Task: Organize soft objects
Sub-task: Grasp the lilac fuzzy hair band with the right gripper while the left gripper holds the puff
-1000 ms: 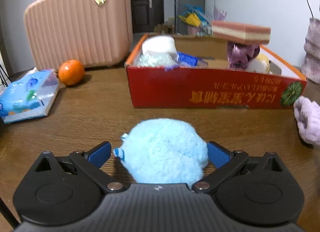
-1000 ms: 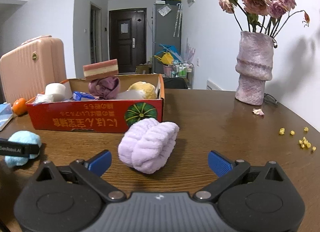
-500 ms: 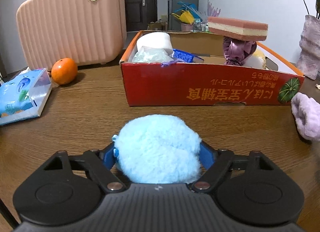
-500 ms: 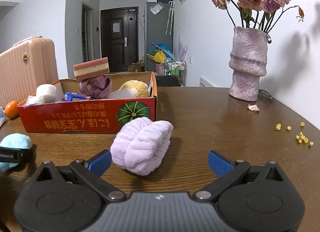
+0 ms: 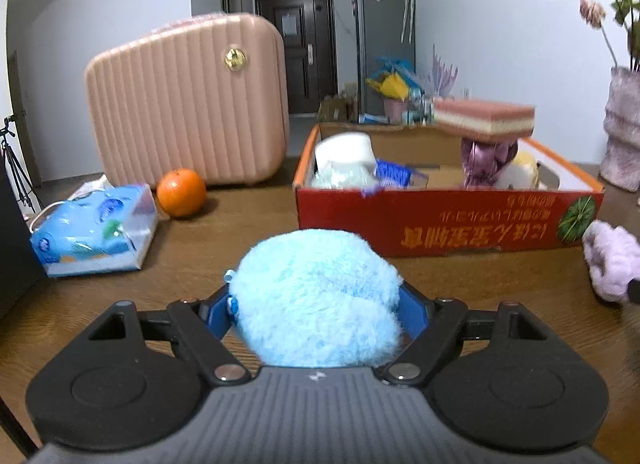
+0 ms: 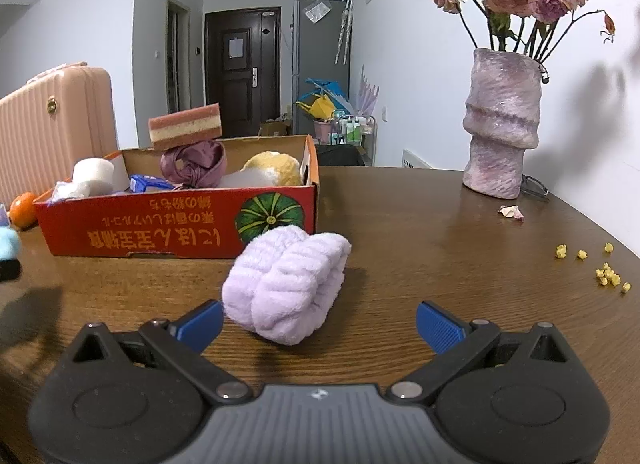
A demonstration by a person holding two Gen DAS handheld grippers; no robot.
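Observation:
A fluffy light-blue puff (image 5: 316, 296) fills the space between my left gripper's (image 5: 316, 312) blue pads, which press into its sides; it is held just above the wooden table. The same puff shows at the left edge of the right wrist view (image 6: 7, 244). Behind it stands a red cardboard box (image 5: 440, 224) holding a pink-and-cream sponge (image 5: 484, 120), a white roll, a purple scrunchie and a yellow plush. A folded lilac towel (image 6: 286, 284) lies on the table in front of the box (image 6: 160, 228). My right gripper (image 6: 320, 322) is open just short of the towel, which sits nearer its left finger.
A pink ribbed case (image 5: 188, 104), an orange (image 5: 181, 192) and a blue tissue pack (image 5: 94, 232) stand at the left. On the right, a lilac vase (image 6: 502, 128) of dried roses rises from the table, with yellow crumbs (image 6: 600, 268) scattered near the table's edge.
My left gripper's jaws have closed onto the blue puff and lifted it a little off the table. The right gripper has stayed open and almost still.

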